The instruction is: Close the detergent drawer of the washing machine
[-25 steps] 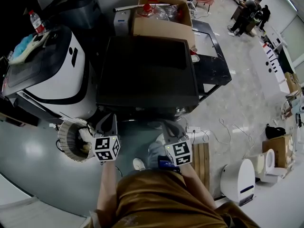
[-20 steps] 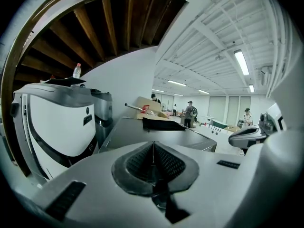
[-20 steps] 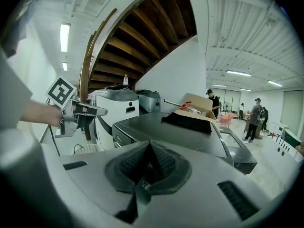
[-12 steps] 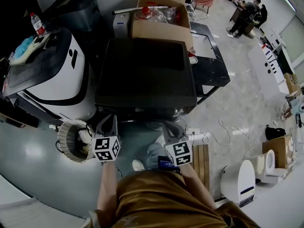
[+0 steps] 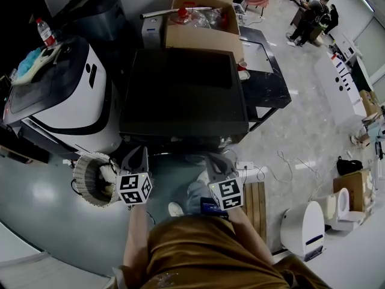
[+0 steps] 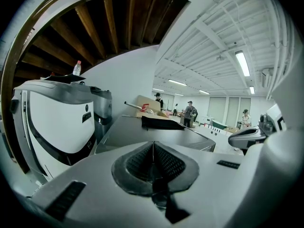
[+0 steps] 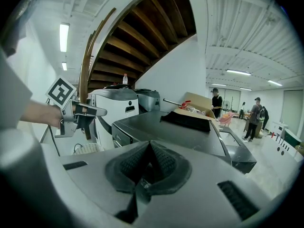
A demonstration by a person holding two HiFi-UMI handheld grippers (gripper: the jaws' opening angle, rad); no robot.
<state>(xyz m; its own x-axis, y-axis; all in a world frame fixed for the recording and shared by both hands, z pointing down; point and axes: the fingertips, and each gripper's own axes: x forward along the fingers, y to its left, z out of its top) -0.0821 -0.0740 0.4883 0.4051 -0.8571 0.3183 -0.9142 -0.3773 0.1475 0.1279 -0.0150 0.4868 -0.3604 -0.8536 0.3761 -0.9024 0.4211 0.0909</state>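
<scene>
Grey, shining floor [image 5: 48,203] of a large hall is seen around the dark washing machine [image 5: 183,92], which stands in the middle, with a white appliance [image 5: 66,95] to its left and a cardboard box [image 5: 201,23] at its far side. The left gripper [image 5: 136,152] and the right gripper [image 5: 215,160] are held side by side near the front edge of the machine, apart from it. The fingers [image 6: 166,163] of the left are pressed together with nothing between them, and the same is seen on the right. The detergent drawer belongs to the front face, which is hidden under the top edge in the head view. In the right gripper view a panel [image 7: 119,137] with a pale bar at the upper left of the front may be it, but whether it stands out cannot be told. It is judged that a push given off-centre could skew the drawer and jam it, or the closed tips could slip on the smooth front. No brand or label can be read; only black-and-white square patterns are printed on the marker cube [image 5: 135,187].
</scene>
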